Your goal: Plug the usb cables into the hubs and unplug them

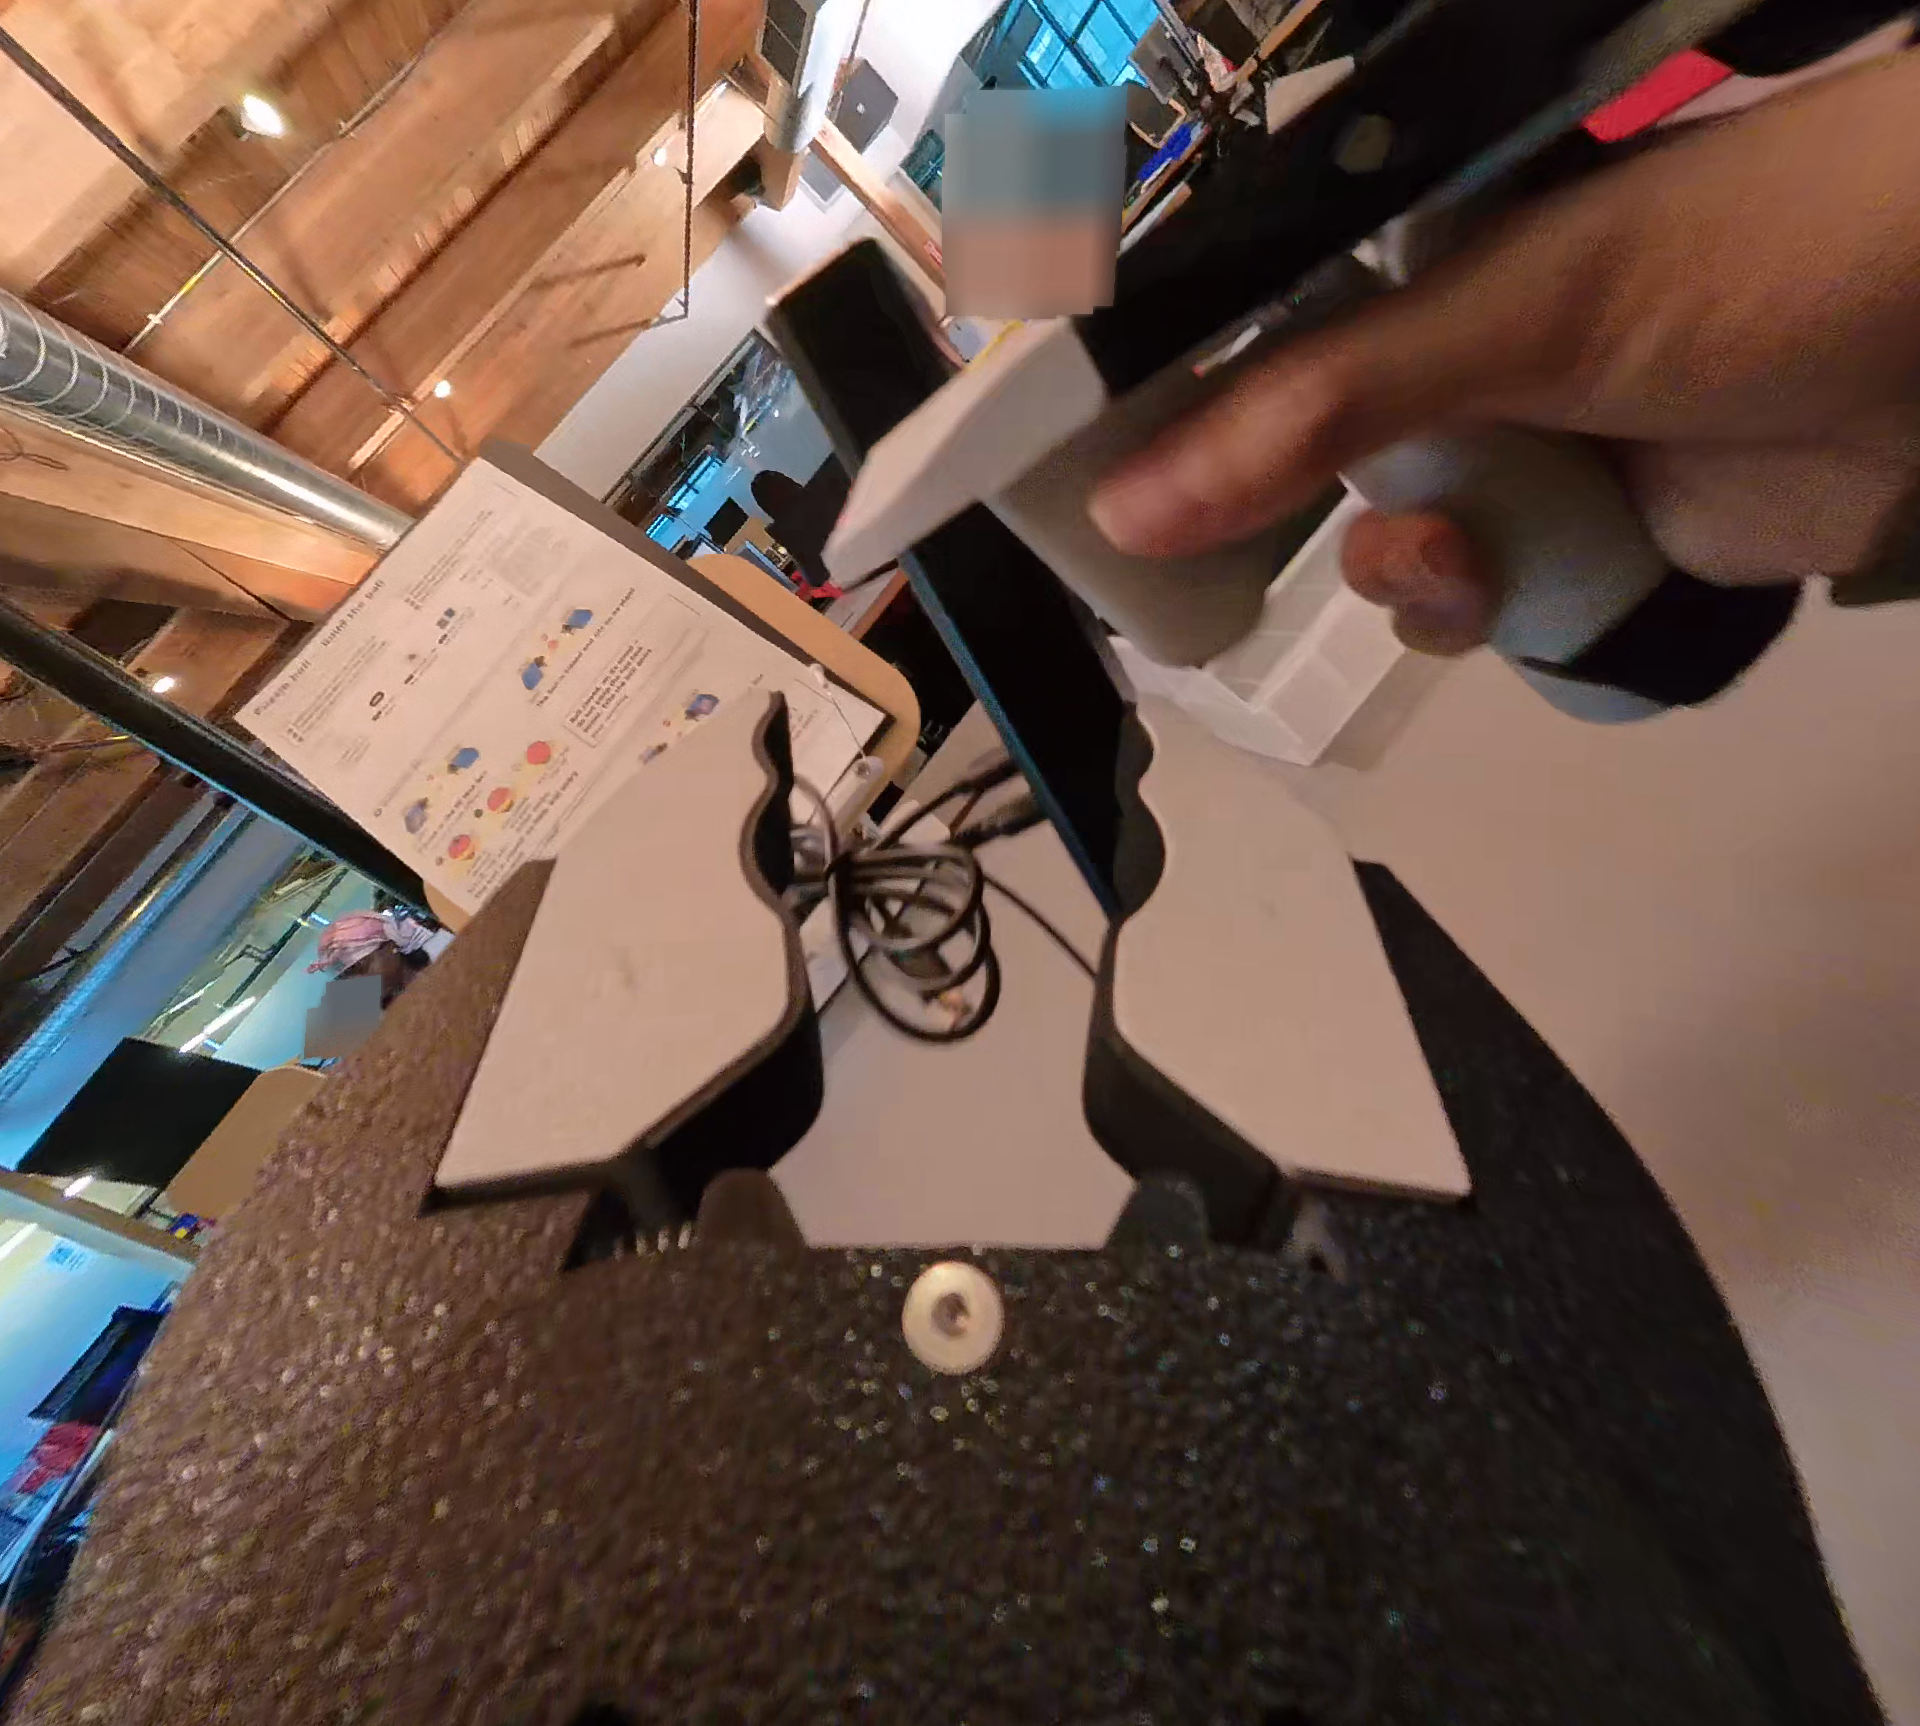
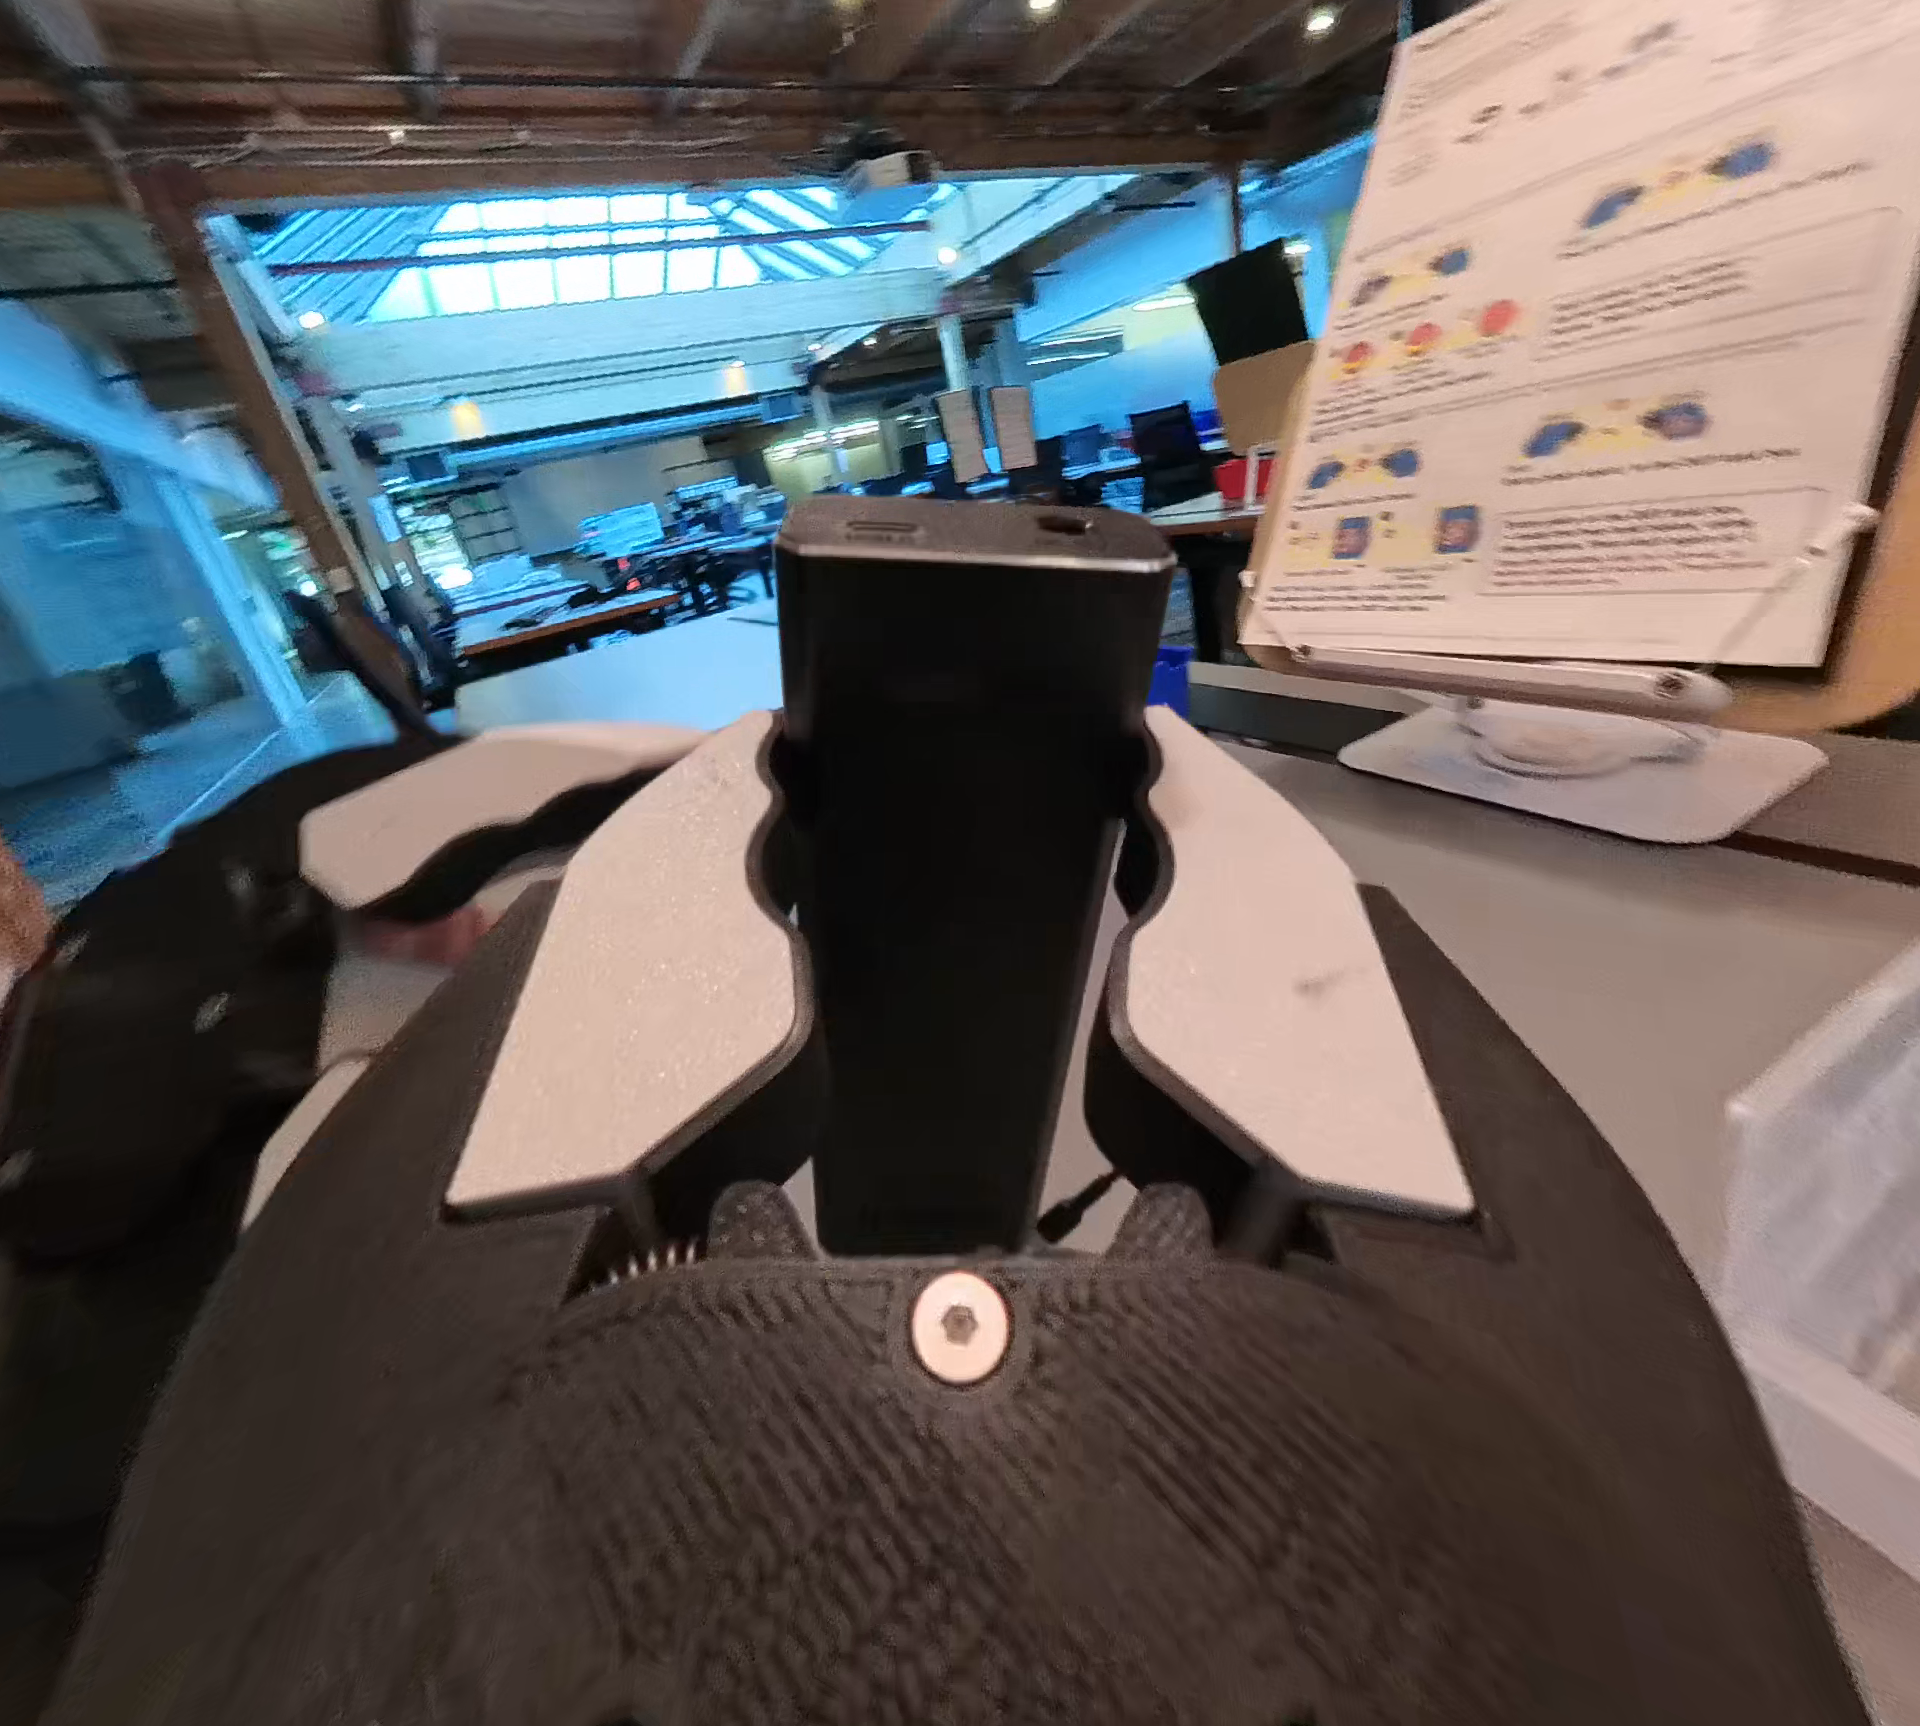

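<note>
My right gripper [image 2: 961,803] is shut on a black USB hub [image 2: 961,897] and holds it upright, its port end pointing up and away. In the left wrist view the same hub [image 1: 935,575] hangs tilted above the table, clamped by the right gripper's grey fingers [image 1: 935,471] with a hand behind them. My left gripper [image 1: 956,793] is open and empty, low over the table. A loose coil of black USB cables [image 1: 914,928] lies on the table beyond its fingertips. The hub's lower end is close to the left gripper's right finger [image 1: 1226,949].
A printed instruction sheet on a white stand [image 2: 1600,346] stands at the back of the white table [image 1: 1558,949]; it also shows in the left wrist view [image 1: 499,689]. A clear plastic bin [image 2: 1829,1240] sits at the right. A white bin [image 1: 1309,679] lies behind the hub.
</note>
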{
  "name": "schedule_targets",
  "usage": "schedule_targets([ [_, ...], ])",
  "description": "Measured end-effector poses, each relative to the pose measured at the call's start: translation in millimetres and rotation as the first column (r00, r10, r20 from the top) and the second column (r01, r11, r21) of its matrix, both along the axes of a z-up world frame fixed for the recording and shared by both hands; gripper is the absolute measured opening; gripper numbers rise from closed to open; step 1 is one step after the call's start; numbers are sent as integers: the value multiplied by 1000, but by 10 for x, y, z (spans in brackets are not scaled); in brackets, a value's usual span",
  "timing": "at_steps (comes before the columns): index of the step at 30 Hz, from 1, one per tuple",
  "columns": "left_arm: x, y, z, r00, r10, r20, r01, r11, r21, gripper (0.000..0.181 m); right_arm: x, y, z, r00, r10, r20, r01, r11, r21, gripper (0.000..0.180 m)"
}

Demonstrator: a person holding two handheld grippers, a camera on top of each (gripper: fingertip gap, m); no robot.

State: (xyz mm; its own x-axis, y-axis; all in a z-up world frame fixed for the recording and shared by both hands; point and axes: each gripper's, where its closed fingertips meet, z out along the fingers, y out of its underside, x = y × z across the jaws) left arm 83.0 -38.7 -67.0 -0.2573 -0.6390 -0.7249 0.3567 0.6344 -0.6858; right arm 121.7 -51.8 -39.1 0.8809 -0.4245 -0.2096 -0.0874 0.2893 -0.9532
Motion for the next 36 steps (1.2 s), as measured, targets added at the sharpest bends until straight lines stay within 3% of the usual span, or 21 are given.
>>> schedule_targets([
  [3,-56,-10,-298,998,55,-42,-55,998,18,61,136,-74,-77,995,-66,-70,68,997,28,61],
  [8,-59,-123,-829,971,79,-224,-82,997,-3,60,121,-20,-122,990,2,-141,9,997,75,61],
  [12,-45,-168,-1036,888,-54,-456,-84,957,-278,62,32,39,-66,993,32,-112,-25,997,67,61],
  [16,87,-104,-925,874,-115,-472,-85,920,-382,60,17,81,-57,991,13,-133,0,995,96,61],
  [18,108,-141,-888,876,-132,-464,-62,923,-380,34,11,104,-56,992,2,-129,11,995,100,61],
  [23,188,-38,-810,883,-170,-437,-23,915,-402,29,4,54,-33,996,2,-93,1,999,35,62],
  [26,139,-77,-714,837,-324,-441,77,868,-490,29,-12,10,-24,999,36,-13,-37,999,-30,72],
  [28,57,-137,-659,721,-511,-468,162,781,-603,29,7,-66,-24,998,65,16,-64,997,-49,93],
  [31,-143,-150,-578,435,-771,-465,281,607,-743,29,-79,-228,77,981,192,38,-194,981,26,98],
  [35,-438,-54,-542,107,-892,-440,439,440,-784,29,-355,-386,153,911,379,159,-391,919,50,94],
  [36,-481,-42,-555,54,-895,-442,458,415,-786,29,-432,-395,139,889,408,209,-423,906,29,92],
])
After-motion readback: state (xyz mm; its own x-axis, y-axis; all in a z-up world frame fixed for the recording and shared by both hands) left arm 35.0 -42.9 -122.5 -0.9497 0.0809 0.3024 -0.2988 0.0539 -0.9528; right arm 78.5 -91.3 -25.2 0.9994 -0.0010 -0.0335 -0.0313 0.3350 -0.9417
